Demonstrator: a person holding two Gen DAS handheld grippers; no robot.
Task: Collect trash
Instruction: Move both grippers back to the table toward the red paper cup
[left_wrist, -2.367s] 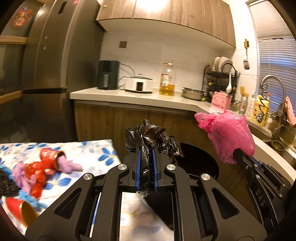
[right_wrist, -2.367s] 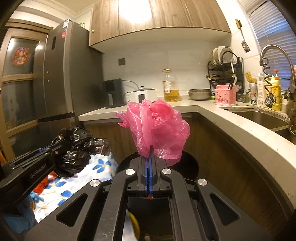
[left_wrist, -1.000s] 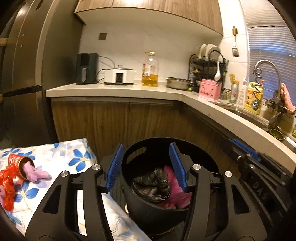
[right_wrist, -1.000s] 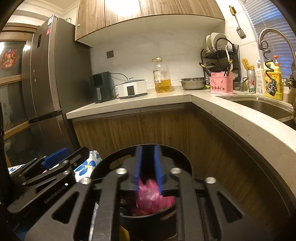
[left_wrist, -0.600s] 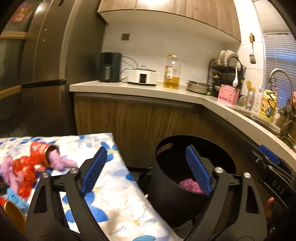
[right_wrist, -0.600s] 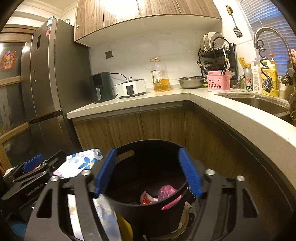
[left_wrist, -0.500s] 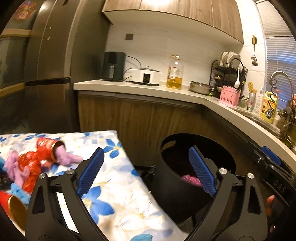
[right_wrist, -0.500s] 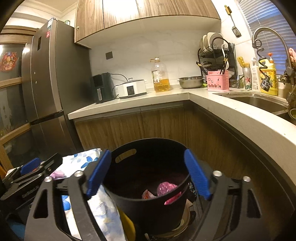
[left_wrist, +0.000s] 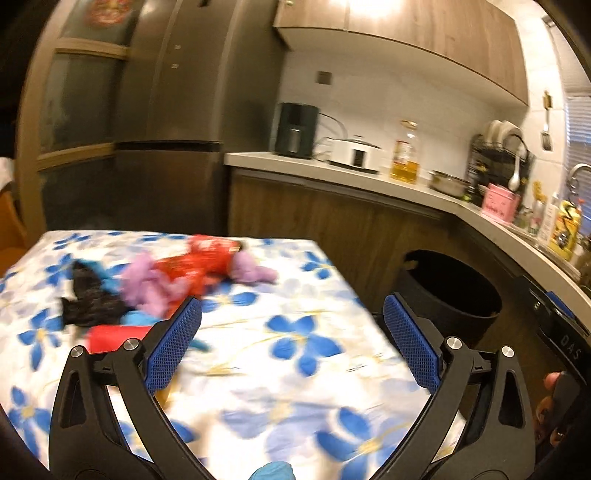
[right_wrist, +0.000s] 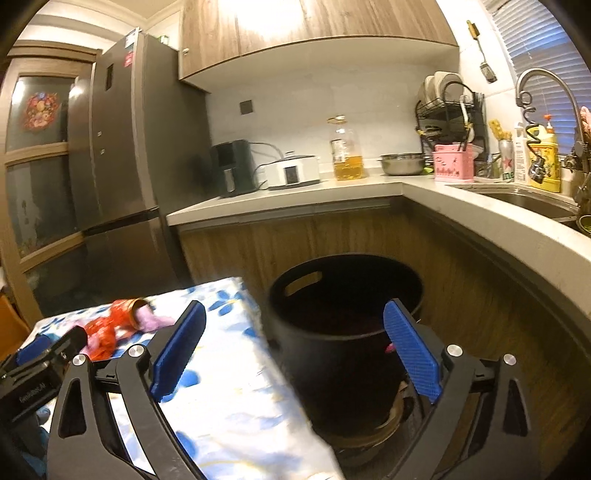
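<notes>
Left wrist camera looks low over the flowered desk (left_wrist: 295, 354), near the scattered trash (left_wrist: 173, 280). Right wrist camera faces the black bin (right_wrist: 343, 332) up close. Both catch the bin, desk, fridge and kitchen worktop.

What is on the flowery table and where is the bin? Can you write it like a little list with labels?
table: flowery cloth, white with blue flowers
trash on table: a pile of red, purple, black and blue bits at the far left side, blurred
bin: black bucket on the floor, right of the table, below the counter
left gripper: jaws have just been opening, wide now, nothing between them, above the table
right gripper: jaws have just been opening, wide now, nothing held, facing the bin
</notes>
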